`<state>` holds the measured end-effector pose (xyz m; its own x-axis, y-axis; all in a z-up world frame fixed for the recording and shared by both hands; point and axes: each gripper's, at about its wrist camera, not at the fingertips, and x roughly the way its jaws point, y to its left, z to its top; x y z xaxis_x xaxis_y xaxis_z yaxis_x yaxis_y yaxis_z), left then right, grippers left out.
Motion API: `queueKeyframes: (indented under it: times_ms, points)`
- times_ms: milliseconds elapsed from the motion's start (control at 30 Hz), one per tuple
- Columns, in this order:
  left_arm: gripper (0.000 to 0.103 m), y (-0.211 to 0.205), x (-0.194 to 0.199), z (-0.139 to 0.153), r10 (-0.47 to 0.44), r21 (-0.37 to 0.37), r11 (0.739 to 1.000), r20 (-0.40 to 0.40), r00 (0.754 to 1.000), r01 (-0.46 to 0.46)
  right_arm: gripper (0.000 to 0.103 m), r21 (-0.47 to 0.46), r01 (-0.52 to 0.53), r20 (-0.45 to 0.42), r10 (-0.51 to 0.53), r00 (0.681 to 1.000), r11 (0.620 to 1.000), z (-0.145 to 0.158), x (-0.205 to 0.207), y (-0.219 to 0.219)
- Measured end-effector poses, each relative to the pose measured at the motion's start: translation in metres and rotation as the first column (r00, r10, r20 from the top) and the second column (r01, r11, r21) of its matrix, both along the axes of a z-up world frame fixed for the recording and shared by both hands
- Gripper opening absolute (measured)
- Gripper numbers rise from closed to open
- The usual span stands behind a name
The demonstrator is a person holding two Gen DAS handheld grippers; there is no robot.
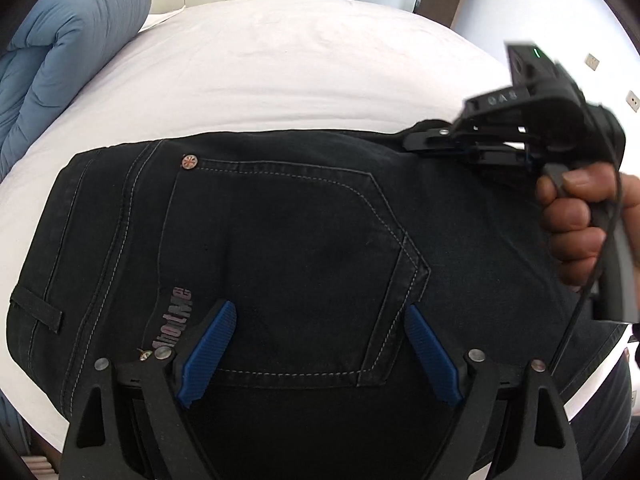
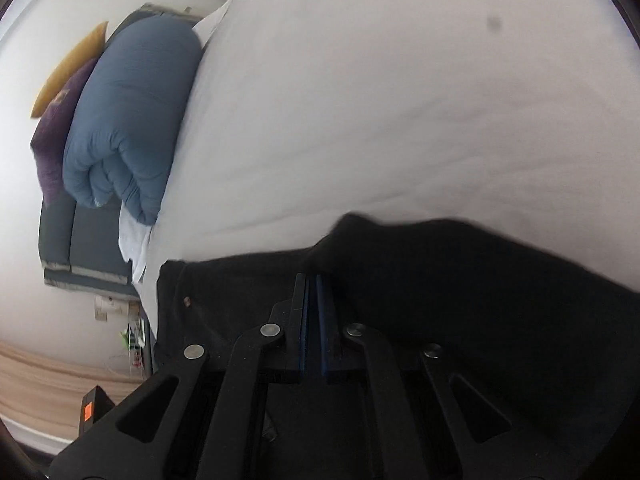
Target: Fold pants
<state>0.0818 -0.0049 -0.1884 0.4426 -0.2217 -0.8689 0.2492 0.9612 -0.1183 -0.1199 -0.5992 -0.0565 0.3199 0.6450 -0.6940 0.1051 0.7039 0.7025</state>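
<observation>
From the left wrist, the left gripper (image 1: 318, 354) hangs with its blue pads spread wide and nothing between them, just above the back pocket (image 1: 296, 272) of the black pants (image 1: 120, 240), which lie flat on the white bed (image 1: 280, 72). Ahead and to its right, the right gripper (image 1: 416, 142) sits at the pants' far edge, gripped by a hand (image 1: 580, 220). From the right wrist, the right gripper (image 2: 312, 280) has its pads nearly together over the dark pants (image 2: 460, 280); whether cloth is pinched cannot be told. A blue duvet (image 2: 128, 120) lies far left.
</observation>
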Motion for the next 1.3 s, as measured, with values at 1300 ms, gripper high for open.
queueKeyframes:
  times_ms: [1300]
  points:
    - [0.084,-0.215,0.013,0.011,-0.387,-0.116,0.916,-0.004,0.922,0.384,0.009,0.148,0.450,0.095,-0.466,0.880,0.881,0.005,-0.218,-0.113]
